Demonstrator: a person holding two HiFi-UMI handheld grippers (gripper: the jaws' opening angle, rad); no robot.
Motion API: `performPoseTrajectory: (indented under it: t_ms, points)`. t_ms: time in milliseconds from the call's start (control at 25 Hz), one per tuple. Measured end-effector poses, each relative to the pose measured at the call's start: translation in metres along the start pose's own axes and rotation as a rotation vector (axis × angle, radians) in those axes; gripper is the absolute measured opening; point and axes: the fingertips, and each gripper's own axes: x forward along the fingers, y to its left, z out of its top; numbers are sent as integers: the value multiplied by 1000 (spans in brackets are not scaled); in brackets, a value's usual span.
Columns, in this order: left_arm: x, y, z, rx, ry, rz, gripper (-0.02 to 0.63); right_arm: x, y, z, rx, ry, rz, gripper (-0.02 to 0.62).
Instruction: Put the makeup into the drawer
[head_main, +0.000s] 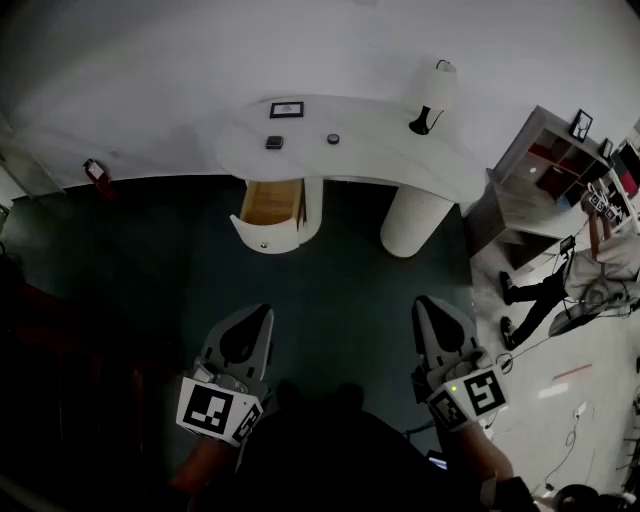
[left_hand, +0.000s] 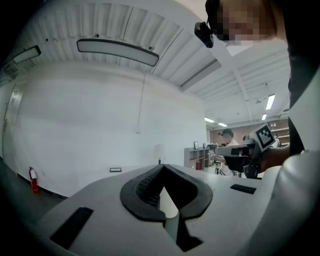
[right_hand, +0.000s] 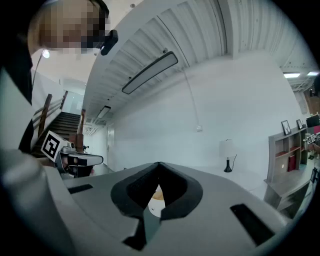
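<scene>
The makeup lies on the white curved table (head_main: 380, 150) at the far side of the head view: a dark square compact (head_main: 274, 142) and a small round case (head_main: 333, 139). Under the table's left part the drawer (head_main: 270, 203) stands pulled out, its wooden inside showing. My left gripper (head_main: 257, 316) and right gripper (head_main: 428, 306) hang level over the dark floor, well short of the table, both shut and holding nothing. In the left gripper view its own jaws (left_hand: 162, 170) meet at the tip, and the same goes for the right gripper (right_hand: 159, 166).
A lamp (head_main: 432, 98) and a small framed card (head_main: 286, 109) stand on the table. A round white pedestal (head_main: 415, 220) carries its right end. A grey shelf unit (head_main: 540, 170) and a person (head_main: 560, 285) are at the right, and a red extinguisher (head_main: 95, 172) is by the left wall.
</scene>
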Motion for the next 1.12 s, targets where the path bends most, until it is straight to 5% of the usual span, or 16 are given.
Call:
performPoseTrajectory:
  t_ms: [760,1120]
  points:
    - [-42,87,1,-1,-15,-6,10,72,89,-6,41,20,66,17]
    - [4,122,-16,-24,16,1,11,114,53,-28,75,88,34,17]
